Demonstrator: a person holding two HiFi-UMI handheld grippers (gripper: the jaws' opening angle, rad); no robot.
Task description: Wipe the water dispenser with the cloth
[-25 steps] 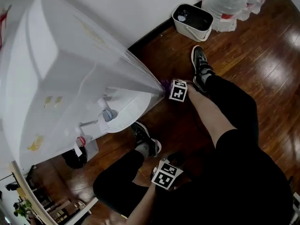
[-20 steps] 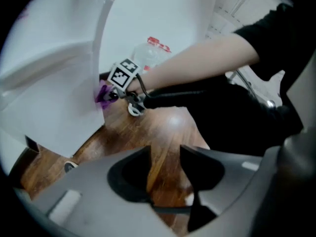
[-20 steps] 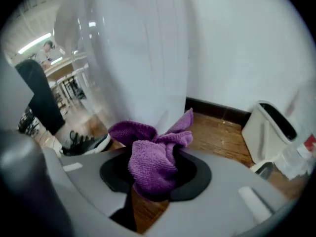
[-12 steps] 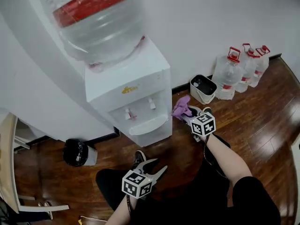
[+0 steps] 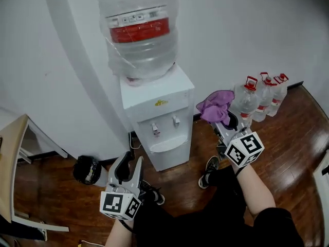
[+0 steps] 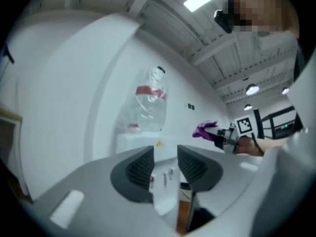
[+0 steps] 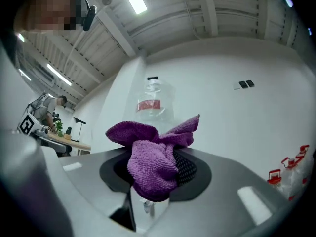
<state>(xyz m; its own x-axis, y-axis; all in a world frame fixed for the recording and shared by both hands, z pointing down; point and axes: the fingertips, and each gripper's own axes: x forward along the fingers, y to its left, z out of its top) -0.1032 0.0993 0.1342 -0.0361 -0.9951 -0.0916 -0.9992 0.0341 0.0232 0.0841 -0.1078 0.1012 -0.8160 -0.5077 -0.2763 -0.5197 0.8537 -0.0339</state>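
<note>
The white water dispenser [image 5: 157, 120] stands against the wall with a clear bottle [image 5: 139, 32] on top. My right gripper [image 5: 224, 118] is shut on a crumpled purple cloth [image 5: 216, 106], held in the air to the right of the dispenser and apart from it. The right gripper view shows the cloth [image 7: 153, 164] bunched between the pads, with the bottle [image 7: 150, 102] beyond. My left gripper [image 5: 128, 166] hovers low in front of the dispenser. Its jaws are closing, a narrow gap remains, and nothing is between them [image 6: 165, 164].
Three spare water bottles [image 5: 262, 94] stand on the wooden floor at the right wall. A black bin [image 5: 86, 170] sits left of the dispenser, and a wooden table edge [image 5: 13, 153] is at far left. The person's shoe [image 5: 209, 170] is just below the dispenser.
The head view has pulled back from close over the dispenser to a higher view. The right gripper with the cloth has risen. The left gripper has come forward and its jaws have narrowed.
</note>
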